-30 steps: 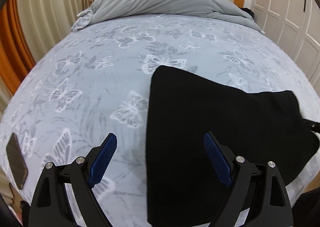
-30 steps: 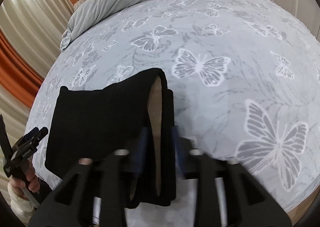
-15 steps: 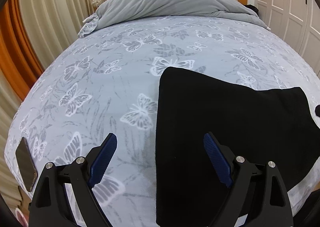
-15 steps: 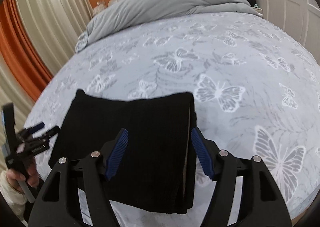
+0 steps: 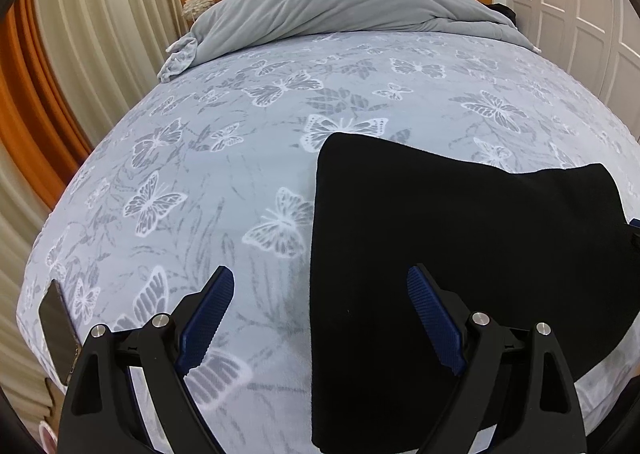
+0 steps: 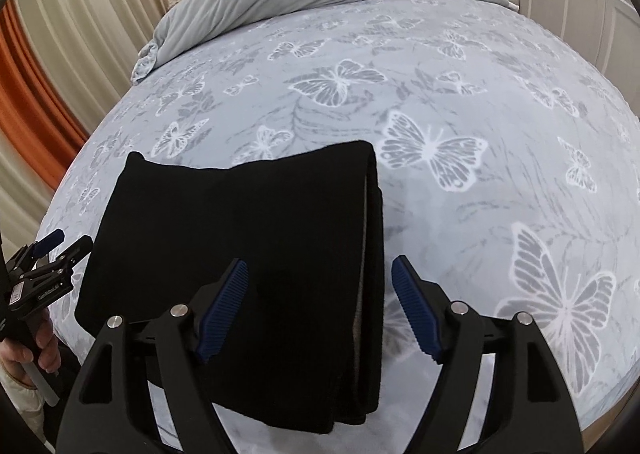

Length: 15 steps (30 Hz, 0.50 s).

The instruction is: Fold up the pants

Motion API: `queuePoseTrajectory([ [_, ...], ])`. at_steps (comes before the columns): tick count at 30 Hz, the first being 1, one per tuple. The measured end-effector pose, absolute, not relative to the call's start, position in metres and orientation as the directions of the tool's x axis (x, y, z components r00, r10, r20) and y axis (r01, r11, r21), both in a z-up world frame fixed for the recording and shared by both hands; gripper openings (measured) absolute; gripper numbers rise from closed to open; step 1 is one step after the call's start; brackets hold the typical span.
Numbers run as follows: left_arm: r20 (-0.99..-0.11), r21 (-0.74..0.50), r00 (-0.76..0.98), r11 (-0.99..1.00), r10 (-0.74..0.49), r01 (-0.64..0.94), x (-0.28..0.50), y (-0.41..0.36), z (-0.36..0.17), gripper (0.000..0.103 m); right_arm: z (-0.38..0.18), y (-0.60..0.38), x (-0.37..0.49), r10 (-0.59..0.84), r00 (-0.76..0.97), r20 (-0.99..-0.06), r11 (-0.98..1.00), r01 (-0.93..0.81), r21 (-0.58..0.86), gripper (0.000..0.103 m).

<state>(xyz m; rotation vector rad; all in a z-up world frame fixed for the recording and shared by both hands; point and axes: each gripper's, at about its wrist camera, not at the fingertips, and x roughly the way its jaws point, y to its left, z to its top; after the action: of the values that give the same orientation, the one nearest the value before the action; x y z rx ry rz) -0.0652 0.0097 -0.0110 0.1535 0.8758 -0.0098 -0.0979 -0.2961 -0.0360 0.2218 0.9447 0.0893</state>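
Lying folded into a flat black stack near the foot edge of the butterfly-print bed (image 6: 460,66), the pants (image 6: 248,238) show layered edges along their right side. Right gripper (image 6: 320,310): jaws have just been opening and now stand spread above the stack's right portion, pads clear of the cloth. Left gripper (image 5: 320,318): jaws wide apart, straddling the stack's left edge, gripping nothing; a phone (image 5: 56,334) lies at the bed's left corner, a grey duvet (image 5: 340,6) bunched at the head.
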Motion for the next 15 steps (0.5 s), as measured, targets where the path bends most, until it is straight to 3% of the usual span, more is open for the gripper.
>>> queuePoseTrajectory([
  [3,-0.765,0.131,0.642,0.989,0.056,0.069,-0.065,0.009,-0.011,0.086,-0.045,-0.298,-0.094,0.149,0.547,-0.824,0.979,0.037,0.201,0.073],
  [6,-0.764,0.132,0.643,0.989,0.057,0.068,-0.066,0.009,-0.012,0.086,-0.058,-0.308,-0.090,0.135,0.511,-0.849,0.976,0.078,0.202,0.083],
  [8,-0.765,0.132,0.642,0.989,0.056,0.071,-0.066,0.009,-0.011,0.086,-0.051,-0.312,-0.093,0.133,0.534,-0.835,0.971,0.100,0.219,0.080],
  [11,-0.764,0.131,0.642,0.989,0.057,0.068,-0.065,0.009,-0.011,0.086,-0.020,-0.307,-0.106,0.181,0.670,-0.720,0.965,0.021,0.262,0.064],
  [12,-0.765,0.129,0.642,0.989,0.056,0.067,-0.065,0.009,-0.011,0.086,-0.011,-0.303,-0.107,0.254,0.688,-0.679,0.949,-0.041,0.314,0.050],
  [15,-0.766,0.114,0.641,0.991,0.044,0.067,-0.064,0.008,-0.012,0.086,-0.008,-0.286,-0.097,0.388,0.649,-0.655,0.909,-0.150,0.390,0.024],
])
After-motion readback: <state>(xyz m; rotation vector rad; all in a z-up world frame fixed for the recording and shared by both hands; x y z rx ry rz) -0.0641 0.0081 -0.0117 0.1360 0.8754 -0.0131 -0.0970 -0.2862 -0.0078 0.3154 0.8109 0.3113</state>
